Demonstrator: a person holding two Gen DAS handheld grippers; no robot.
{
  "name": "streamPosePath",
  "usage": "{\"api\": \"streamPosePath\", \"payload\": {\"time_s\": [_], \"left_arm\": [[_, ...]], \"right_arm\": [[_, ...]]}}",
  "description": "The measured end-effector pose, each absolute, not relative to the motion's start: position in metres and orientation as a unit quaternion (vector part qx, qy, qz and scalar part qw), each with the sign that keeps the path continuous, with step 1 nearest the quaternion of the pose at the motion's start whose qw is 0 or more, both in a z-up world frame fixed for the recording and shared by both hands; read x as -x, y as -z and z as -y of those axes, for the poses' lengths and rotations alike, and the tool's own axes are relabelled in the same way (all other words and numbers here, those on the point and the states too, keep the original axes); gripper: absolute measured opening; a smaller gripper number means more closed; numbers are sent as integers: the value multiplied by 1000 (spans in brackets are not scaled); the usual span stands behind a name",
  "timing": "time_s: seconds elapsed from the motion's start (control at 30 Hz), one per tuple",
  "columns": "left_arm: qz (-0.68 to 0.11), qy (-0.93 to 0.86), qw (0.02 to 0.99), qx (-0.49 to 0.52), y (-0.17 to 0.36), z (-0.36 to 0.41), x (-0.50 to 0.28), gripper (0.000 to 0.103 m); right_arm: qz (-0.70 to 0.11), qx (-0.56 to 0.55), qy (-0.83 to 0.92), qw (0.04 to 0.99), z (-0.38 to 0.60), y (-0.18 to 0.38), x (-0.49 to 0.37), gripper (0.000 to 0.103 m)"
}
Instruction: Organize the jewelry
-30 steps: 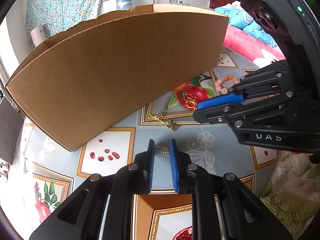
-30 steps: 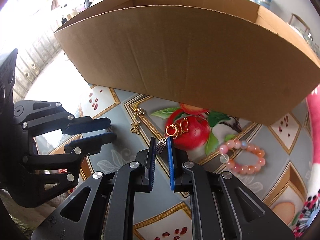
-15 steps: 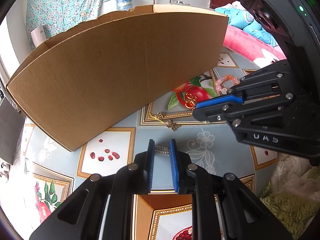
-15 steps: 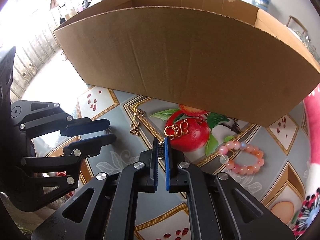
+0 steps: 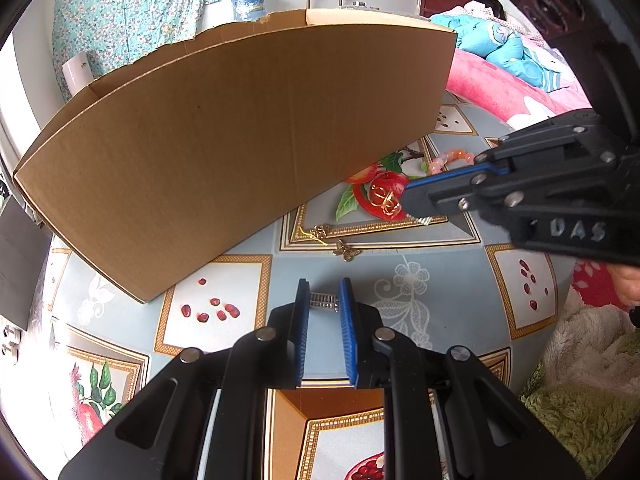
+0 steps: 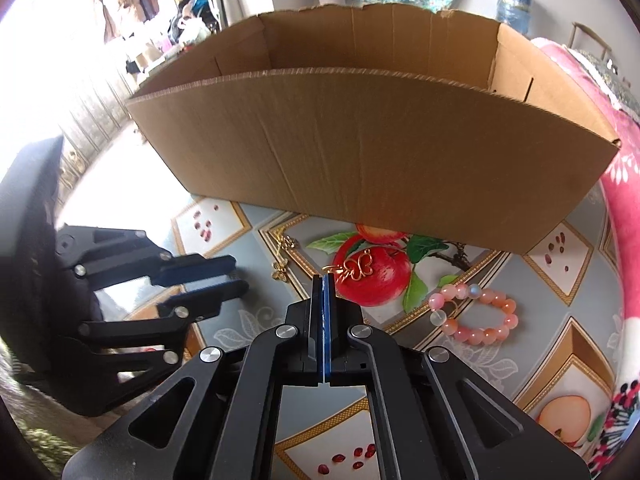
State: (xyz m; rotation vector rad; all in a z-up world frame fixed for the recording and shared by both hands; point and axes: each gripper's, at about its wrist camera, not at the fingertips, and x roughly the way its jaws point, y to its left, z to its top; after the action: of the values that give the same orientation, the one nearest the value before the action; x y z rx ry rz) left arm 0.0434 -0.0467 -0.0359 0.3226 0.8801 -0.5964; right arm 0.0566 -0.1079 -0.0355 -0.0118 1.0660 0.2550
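Observation:
My left gripper (image 5: 325, 292) is shut on a small silver studded piece (image 5: 324, 302), low over the patterned tablecloth. My right gripper (image 6: 323, 280) has its blue pads pressed flat together, and nothing shows between them. Just beyond its tips a gold openwork earring (image 6: 358, 266) lies over the red apple print. I cannot tell whether the tips touch it. A gold butterfly chain (image 5: 346, 251) lies between the two grippers. To the right lies a pink bead bracelet (image 6: 476, 316). Behind them stands the open cardboard box (image 6: 380, 168); what shows of its inside is bare.
The box wall (image 5: 240, 140) runs close behind the jewelry. Pink bedding (image 5: 500, 92) lies beyond the table's right side. A green and cream fuzzy cloth (image 5: 580, 408) covers the near right corner. A person's hand (image 5: 628, 280) shows at the right edge.
The right gripper's jaws closed fully and it rose, so the box's inside now shows. The silver piece seen between its pads earlier no longer shows. The left gripper kept still.

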Motion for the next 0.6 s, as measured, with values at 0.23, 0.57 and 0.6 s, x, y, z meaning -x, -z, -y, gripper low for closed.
{"api": "streamPosePath", "payload": {"time_s": [0.23,0.57,0.6], "left_arm": [[-420,280,849,-153,36,47,-44,14],[-416,278,853,-149,29,45,-42,14],[-417,278,853,-146,28,44,-42,14]], "right_arm": [[-489,-31,-139,861,129,16,-48,0],[-479,-68,-161,860,146,-4,-31,0],[-487,-57,-150,859,147,-3,-31,0]]}}
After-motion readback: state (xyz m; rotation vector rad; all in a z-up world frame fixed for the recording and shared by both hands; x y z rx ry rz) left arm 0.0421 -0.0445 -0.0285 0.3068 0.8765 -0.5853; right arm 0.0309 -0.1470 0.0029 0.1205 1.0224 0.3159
